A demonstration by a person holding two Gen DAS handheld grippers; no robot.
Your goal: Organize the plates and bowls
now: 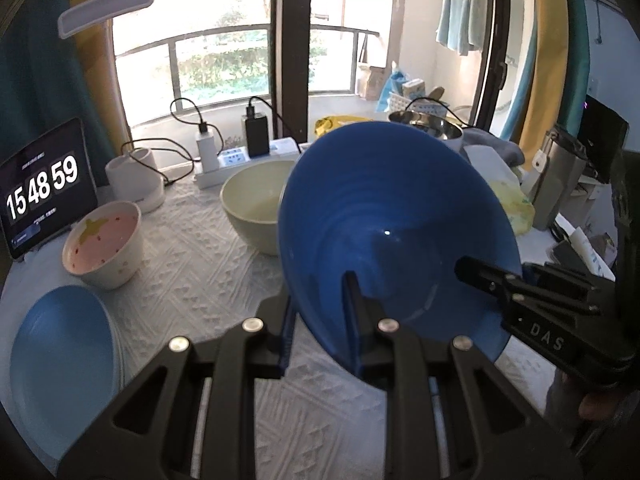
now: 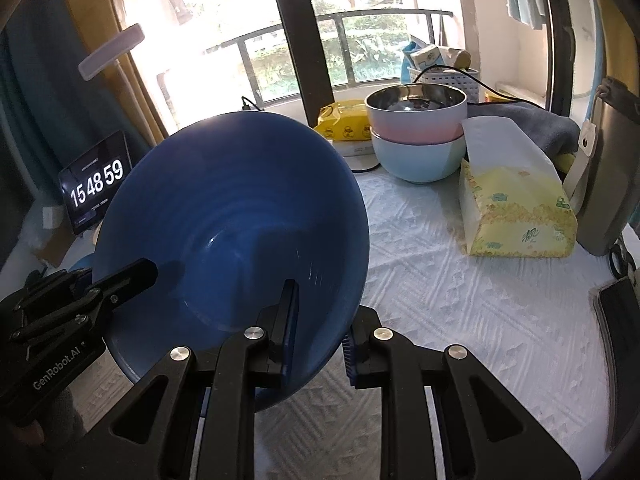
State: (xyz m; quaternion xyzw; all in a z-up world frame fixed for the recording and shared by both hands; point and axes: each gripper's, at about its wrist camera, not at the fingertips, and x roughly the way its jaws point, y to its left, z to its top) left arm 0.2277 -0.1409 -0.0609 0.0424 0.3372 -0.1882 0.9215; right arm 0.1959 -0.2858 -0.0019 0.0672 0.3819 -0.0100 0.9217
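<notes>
A dark blue bowl is held tilted above the table, its inside facing both cameras. My left gripper is shut on its near rim, one finger inside and one outside. My right gripper grips the opposite rim the same way; it also shows in the left wrist view. A pale green bowl sits behind the blue one. A pink-lined white bowl and light blue plates sit at the left. A steel-lined pink bowl is stacked in a light blue bowl at the back right.
A tablet clock, white cup and power strip with chargers line the back. A tissue pack, grey towel, yellow wipes pack and grey flask crowd the right. A white textured cloth covers the table.
</notes>
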